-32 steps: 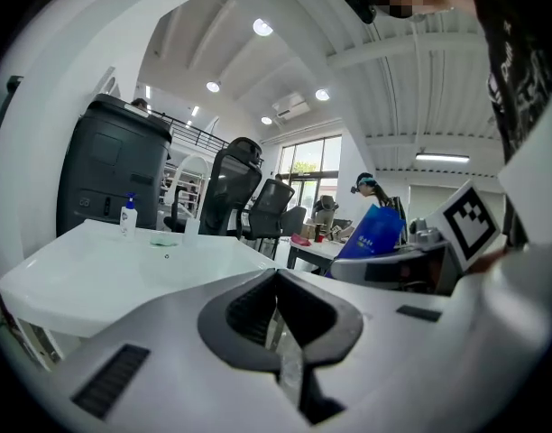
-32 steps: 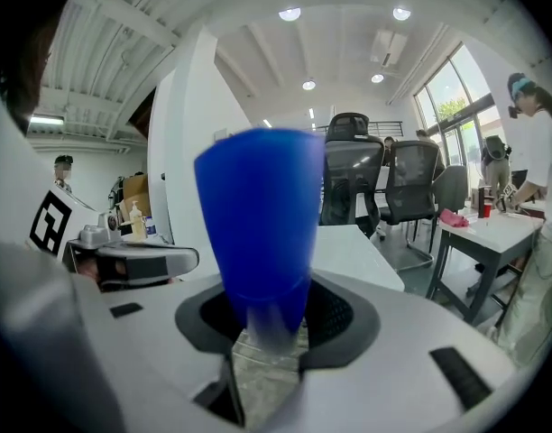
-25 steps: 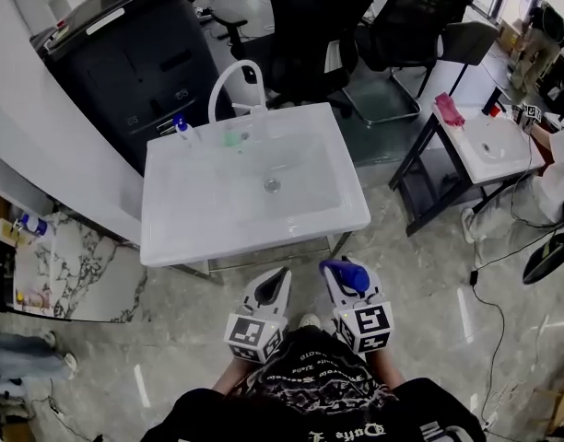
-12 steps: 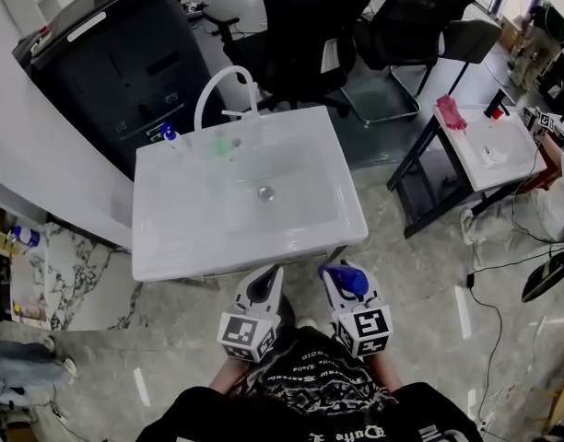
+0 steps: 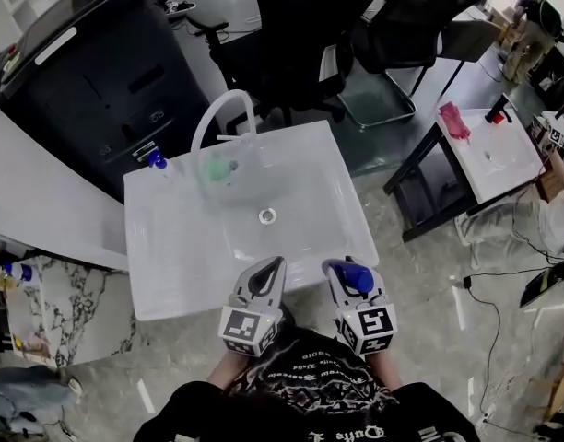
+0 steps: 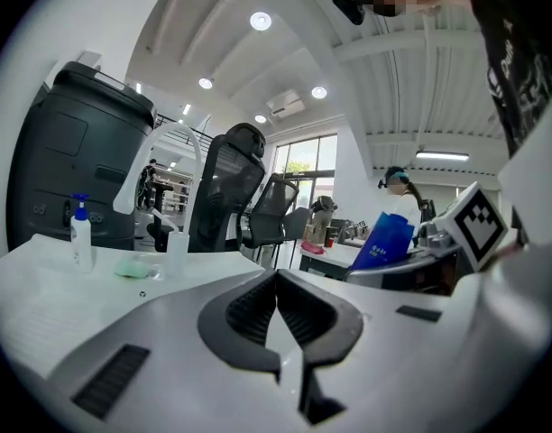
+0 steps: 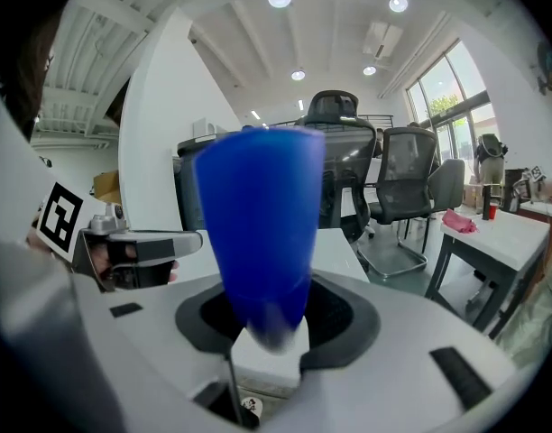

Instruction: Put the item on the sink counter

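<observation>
**Closer to the sink, tube not yet down**

The sink worktop (image 5: 171,274) has come nearer in the head view. Half a second back both tools hung over the floor, short of its front edge; now their tips overlap that edge. The right hand-held gripper (image 5: 345,271) stays clamped on the blue tube (image 5: 354,277), carried upright off the surface. The left hand-held gripper (image 5: 266,273) has its jaws together on nothing. The approach looks nearly done, and setting down is probably next.
</observation>
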Available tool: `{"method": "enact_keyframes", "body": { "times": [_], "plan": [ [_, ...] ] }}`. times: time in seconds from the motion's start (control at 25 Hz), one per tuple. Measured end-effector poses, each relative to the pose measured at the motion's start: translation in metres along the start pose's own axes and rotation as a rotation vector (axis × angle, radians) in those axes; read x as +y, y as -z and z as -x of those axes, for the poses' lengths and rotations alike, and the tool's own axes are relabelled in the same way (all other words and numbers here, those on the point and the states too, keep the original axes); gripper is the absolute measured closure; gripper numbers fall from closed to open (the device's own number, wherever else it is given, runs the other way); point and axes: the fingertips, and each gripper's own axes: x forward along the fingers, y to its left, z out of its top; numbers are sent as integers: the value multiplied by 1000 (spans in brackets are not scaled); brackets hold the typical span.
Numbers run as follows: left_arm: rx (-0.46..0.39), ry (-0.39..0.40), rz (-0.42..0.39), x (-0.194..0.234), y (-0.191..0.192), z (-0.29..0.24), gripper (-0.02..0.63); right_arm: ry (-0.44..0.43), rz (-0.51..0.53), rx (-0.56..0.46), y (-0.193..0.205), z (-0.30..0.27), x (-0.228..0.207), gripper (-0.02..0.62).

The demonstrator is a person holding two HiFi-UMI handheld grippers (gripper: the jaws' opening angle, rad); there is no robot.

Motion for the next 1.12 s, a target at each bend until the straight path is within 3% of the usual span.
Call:
{"method": "enact_keyframes", "body": {
  "times": [0.24, 0.52, 0.8, 1.12],
  "plan": [
    [0, 60, -23, 43, -16, -32, 600, 44, -13, -10, -27, -56, -6, 443],
    [13, 66, -8, 74, -25, -49, 600, 46, -4, -13, -52, -101, -5, 443],
    [-5, -17, 84, 99, -34, -61, 600, -6, 22, -21, -77, -136, -14, 443],
    [-7, -126, 78, 114, -42, -74, 600, -77, 85, -15, -104, -168, -37, 443]
  ]
}}
